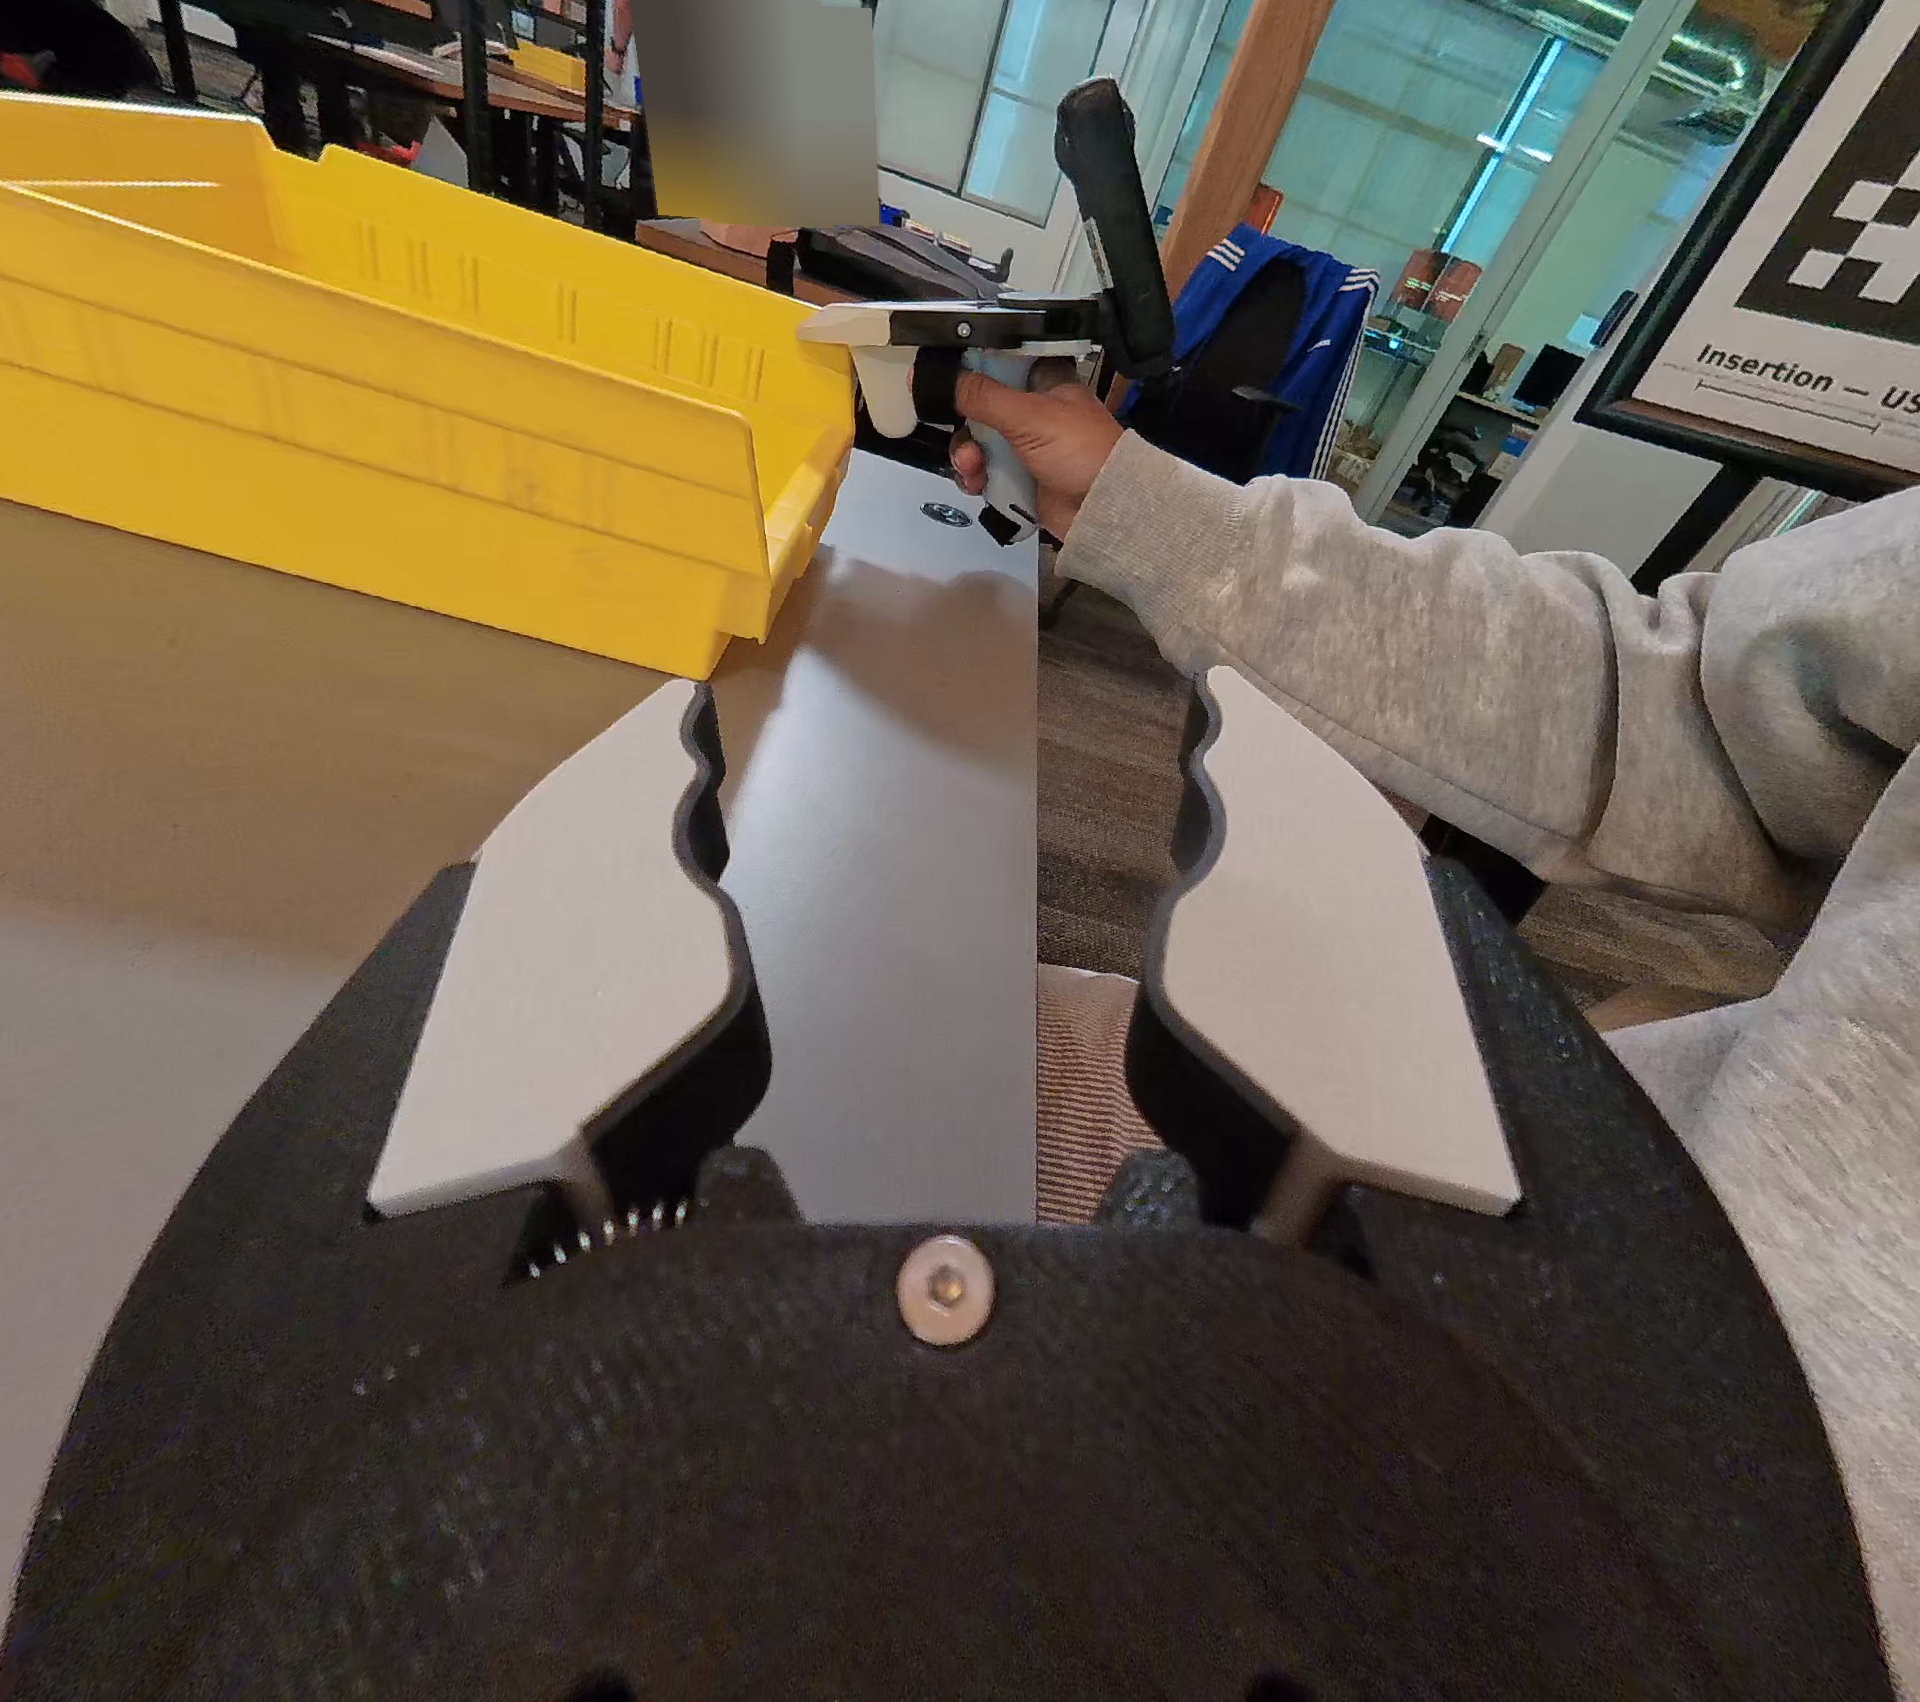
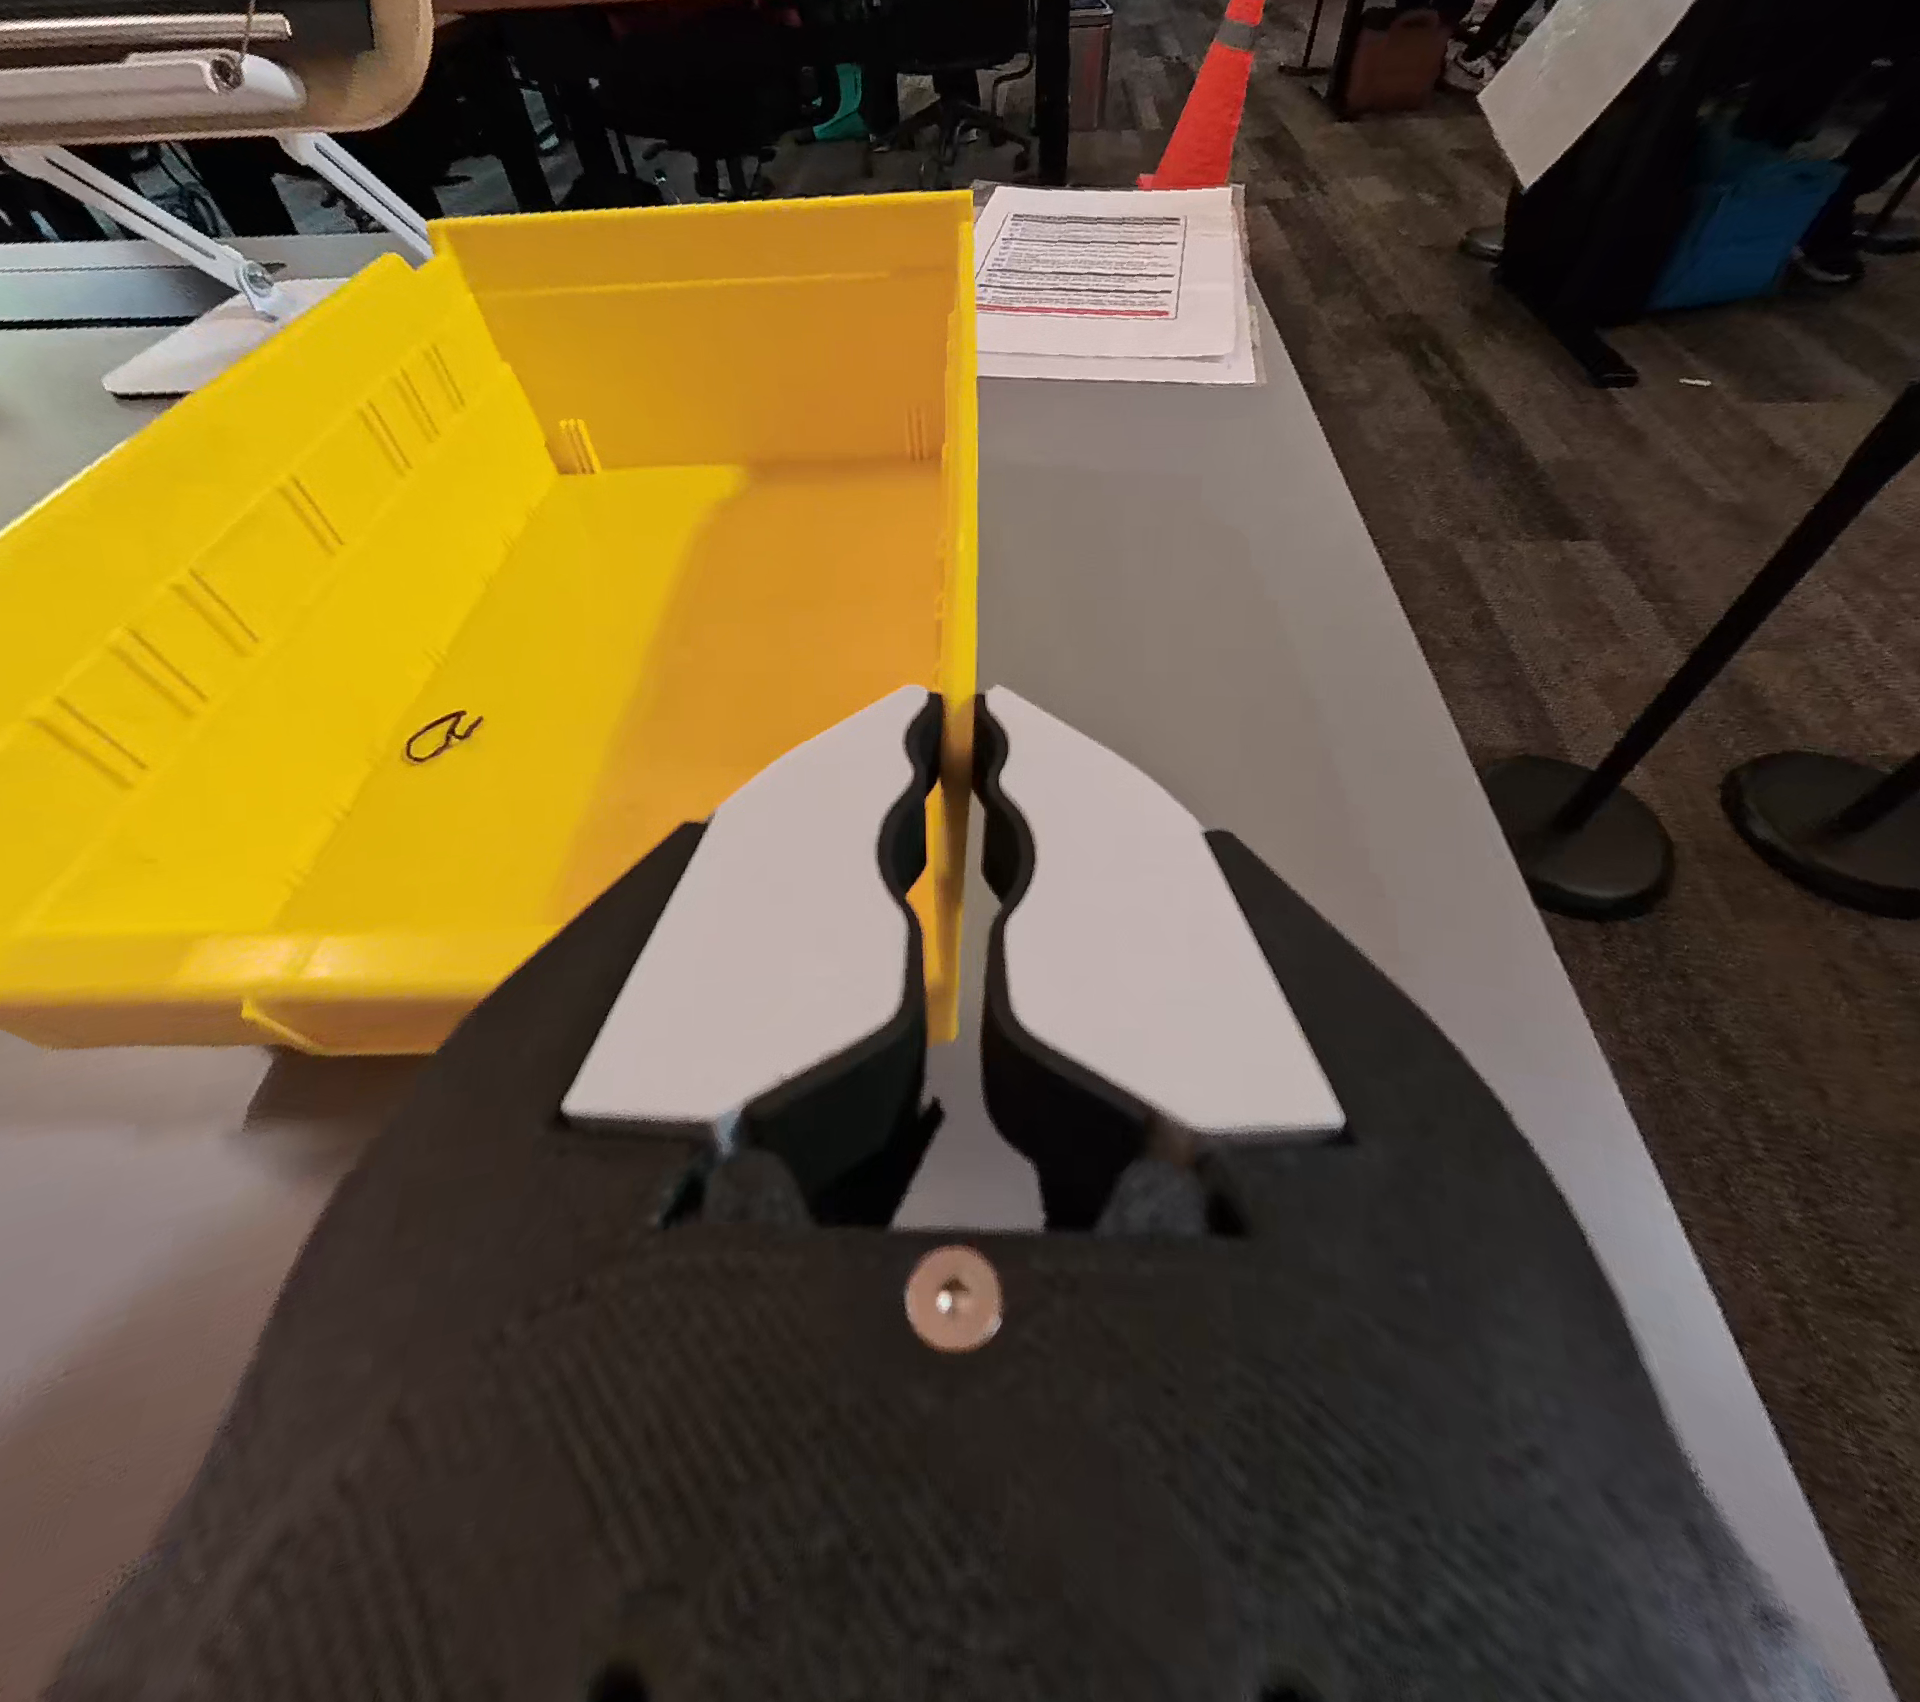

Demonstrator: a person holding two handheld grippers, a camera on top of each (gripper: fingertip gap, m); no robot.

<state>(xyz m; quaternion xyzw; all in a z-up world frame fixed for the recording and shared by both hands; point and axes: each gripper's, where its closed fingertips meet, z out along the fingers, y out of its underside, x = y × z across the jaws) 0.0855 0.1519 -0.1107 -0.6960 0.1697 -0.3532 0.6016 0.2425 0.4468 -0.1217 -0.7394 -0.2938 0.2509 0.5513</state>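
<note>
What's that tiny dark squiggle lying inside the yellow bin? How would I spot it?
Find the yellow bin on the grey table. On its floor, near the ribbed long wall, lies a small dark wire loop, the only thing in the bin.

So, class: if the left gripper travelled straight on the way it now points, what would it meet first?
Probably nothing soon. The open left gripper points along the grey table edge; the yellow bin lies left, the right gripper right. Depth is unclear.
</note>
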